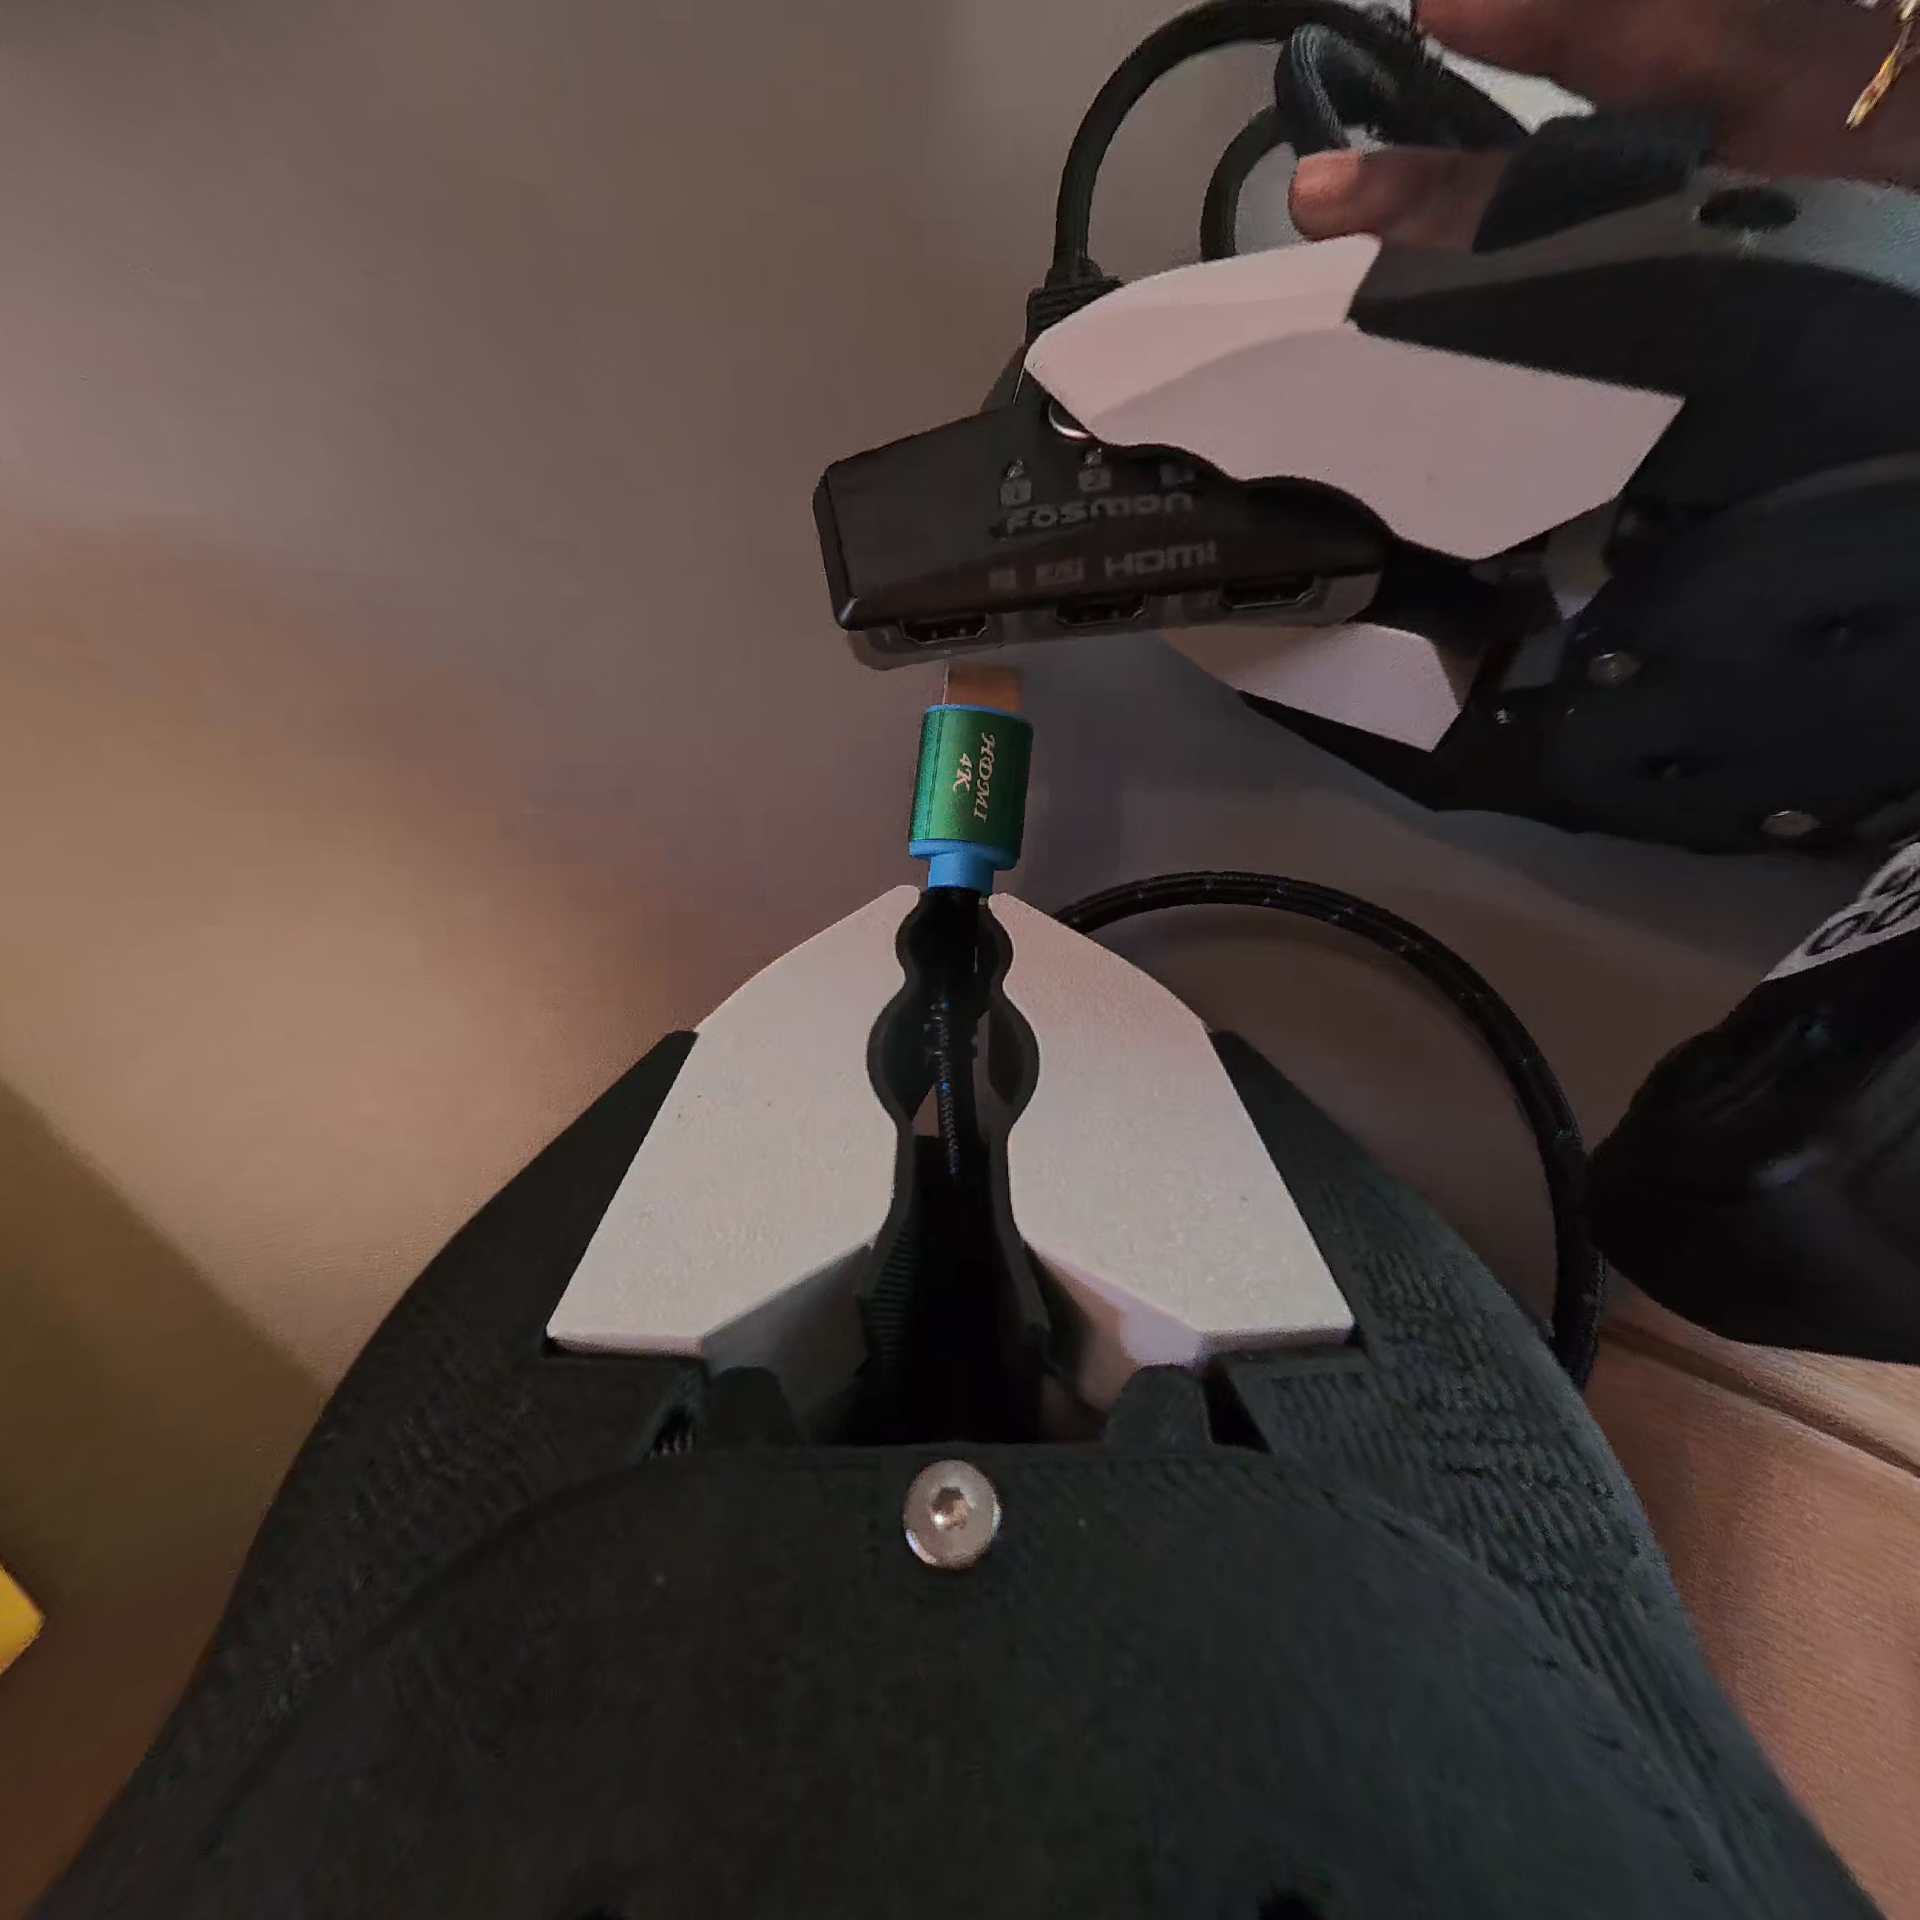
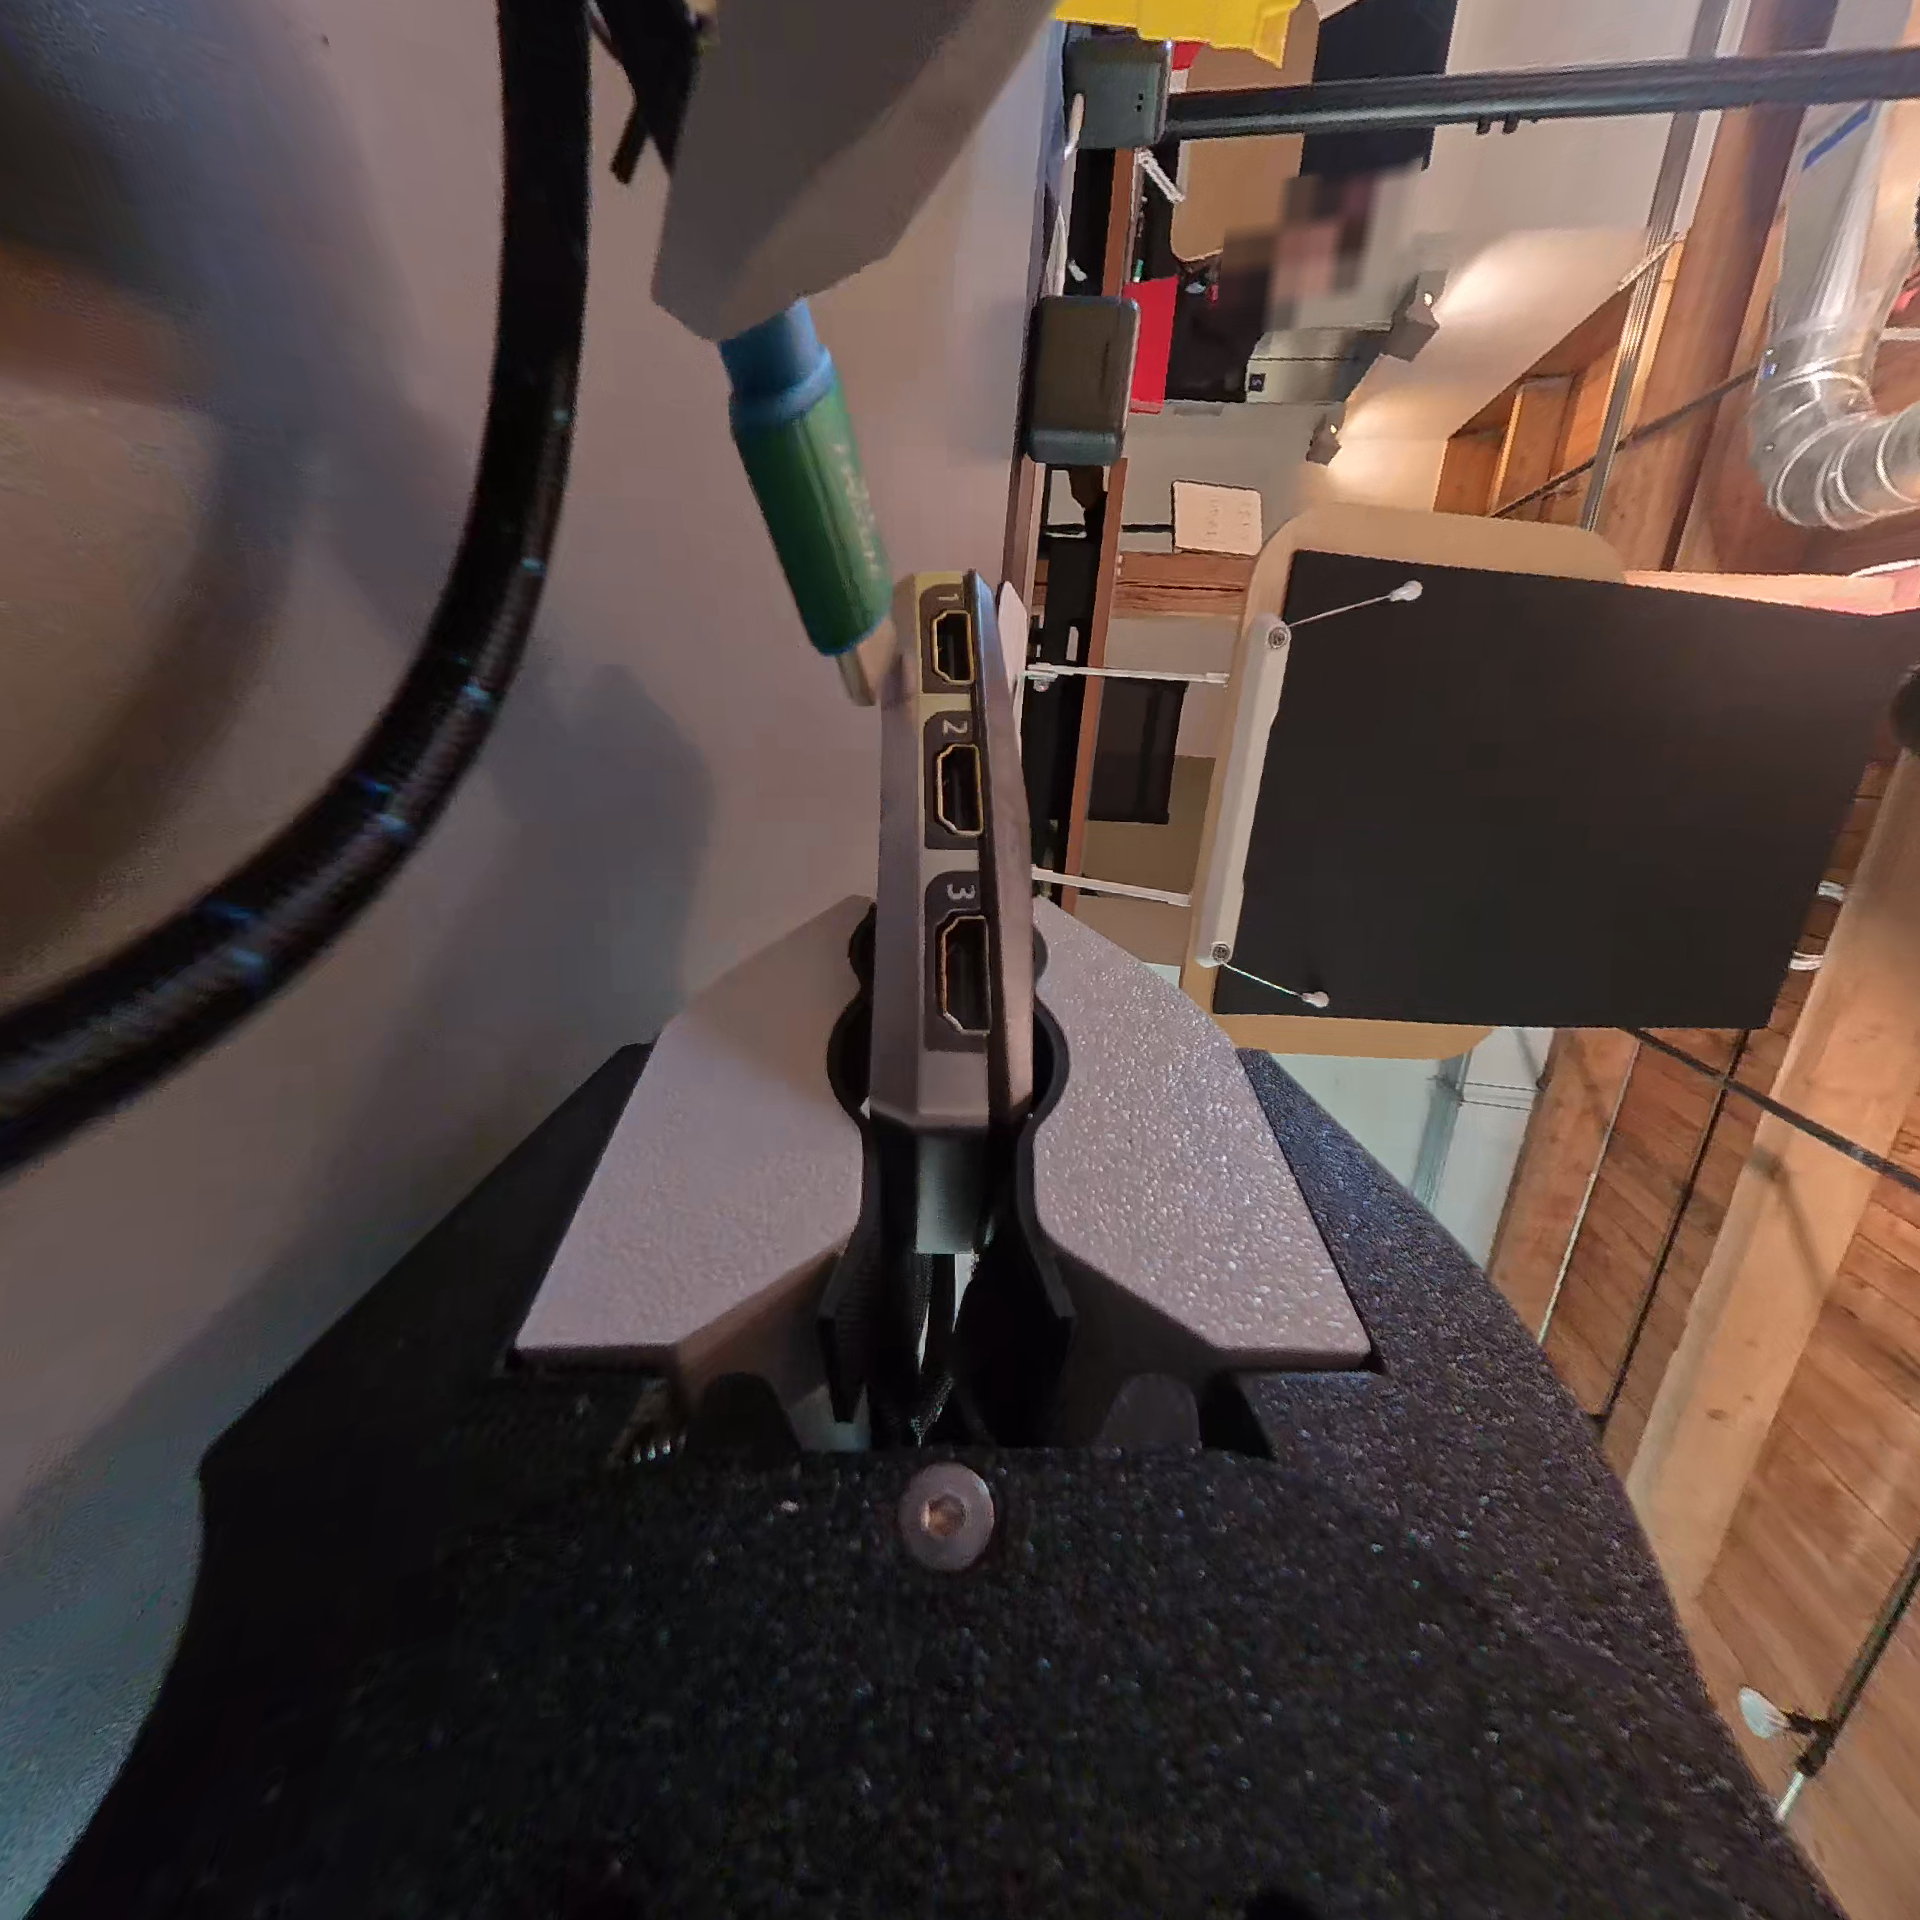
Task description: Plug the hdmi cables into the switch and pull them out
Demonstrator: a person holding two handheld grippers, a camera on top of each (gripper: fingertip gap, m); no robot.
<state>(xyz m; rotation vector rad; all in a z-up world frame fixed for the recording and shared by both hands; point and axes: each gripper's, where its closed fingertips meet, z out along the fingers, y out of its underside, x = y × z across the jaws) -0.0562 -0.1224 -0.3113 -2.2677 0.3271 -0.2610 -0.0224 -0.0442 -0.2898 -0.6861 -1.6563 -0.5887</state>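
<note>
- Two grippers meet: your left gripper (image 1: 948, 902) pinches the hdmi cable (image 1: 948, 1049) behind its green plug (image 1: 968, 781), just ahead of the fingertips.
- Your right gripper (image 2: 951, 935) clamps the switch (image 2: 961, 831); the tilted plug tip sits beside the end port (image 2: 951, 646) and may scrape or jam.

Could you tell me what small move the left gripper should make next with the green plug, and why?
Probably shift the green metal HDMI plug sideways to line up with the end port, then push in. The left gripper pinches its black braided cable just behind the plug, and the metal tip sits beside the black HDMI switch box, not in a port. All three ports look empty; the right gripper holds the box.
</note>
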